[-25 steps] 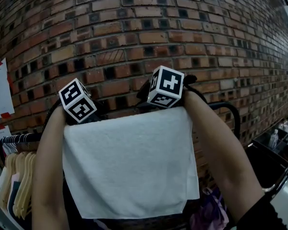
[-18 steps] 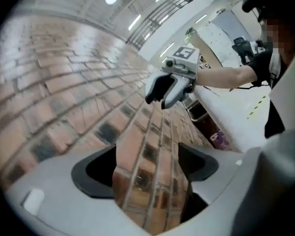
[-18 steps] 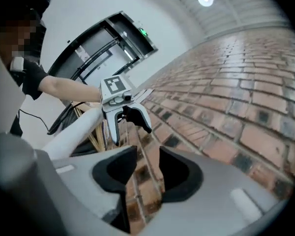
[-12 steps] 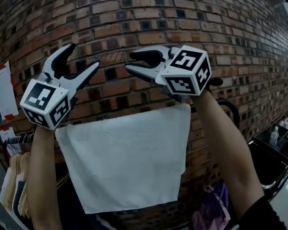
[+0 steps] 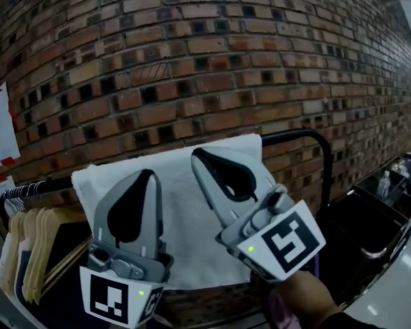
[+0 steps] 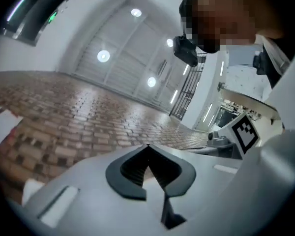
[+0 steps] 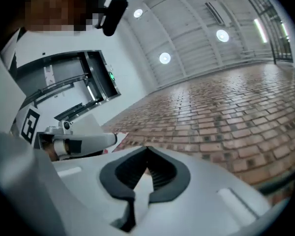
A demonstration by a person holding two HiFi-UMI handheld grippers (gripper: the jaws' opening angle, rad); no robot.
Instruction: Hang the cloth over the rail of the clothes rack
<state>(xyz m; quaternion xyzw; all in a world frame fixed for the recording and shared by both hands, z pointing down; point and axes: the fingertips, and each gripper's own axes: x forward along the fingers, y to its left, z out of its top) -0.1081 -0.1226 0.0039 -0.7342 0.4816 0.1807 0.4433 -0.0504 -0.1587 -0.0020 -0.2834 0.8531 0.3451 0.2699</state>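
The white cloth (image 5: 181, 233) hangs draped over the black rail (image 5: 296, 135) of the clothes rack, spread flat in front of the brick wall. Neither gripper touches it. My left gripper (image 5: 149, 174) is held close to the camera, below and in front of the cloth, tips pointing up, jaws shut with nothing between them. My right gripper (image 5: 198, 153) is beside it to the right, also shut and empty. The left gripper view shows closed jaws (image 6: 147, 146) against wall and ceiling. The right gripper view shows the same closed jaws (image 7: 147, 148), with the other gripper at its left.
Wooden hangers with garments (image 5: 34, 252) hang on the rack's left part. A white paper sheet (image 5: 1, 125) is taped to the brick wall (image 5: 212, 53). A dark shelf or cart (image 5: 383, 197) with a small bottle stands at the right.
Both grippers let go of the cloth's top edge, lifted away open, then dropped down toward the camera and shut. The cloth stays hanging on the rail.
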